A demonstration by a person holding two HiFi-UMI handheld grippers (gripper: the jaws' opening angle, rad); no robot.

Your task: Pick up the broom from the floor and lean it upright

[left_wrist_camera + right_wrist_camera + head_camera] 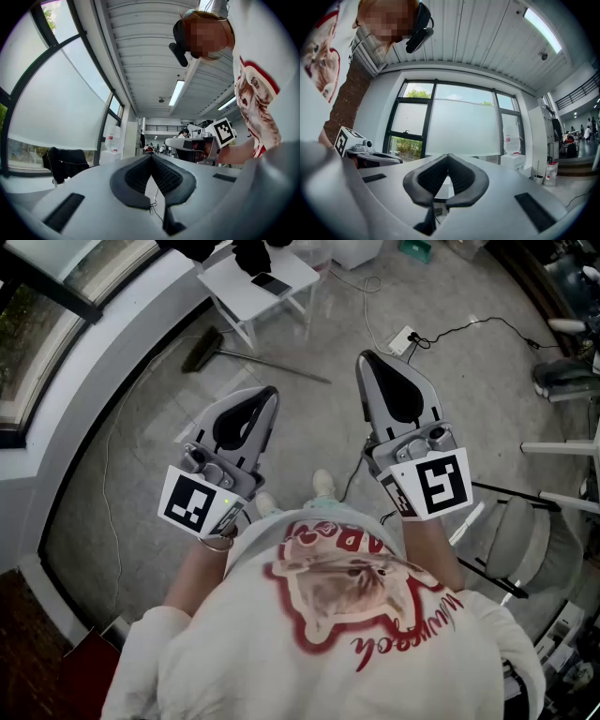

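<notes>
Broom (262,363) lies on the floor (309,432) ahead of both arms, handle crosswise, brush end left; left hand-held gripper (269,394) appears nearer. Left and right hand-held gripper (369,359) are each pressed together, empty.

The person is wearing a white short-sleeved T-shirt (234,652) bearing a red graphic and red lettering, pale shoes (323,486), and a thin bracelet (217,542) circling the left wrist.

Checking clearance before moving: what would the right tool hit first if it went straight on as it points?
Nothing close: the shut right tool points level, well above the broom. The frosted window looks first in line, though depth is unclear.
</notes>
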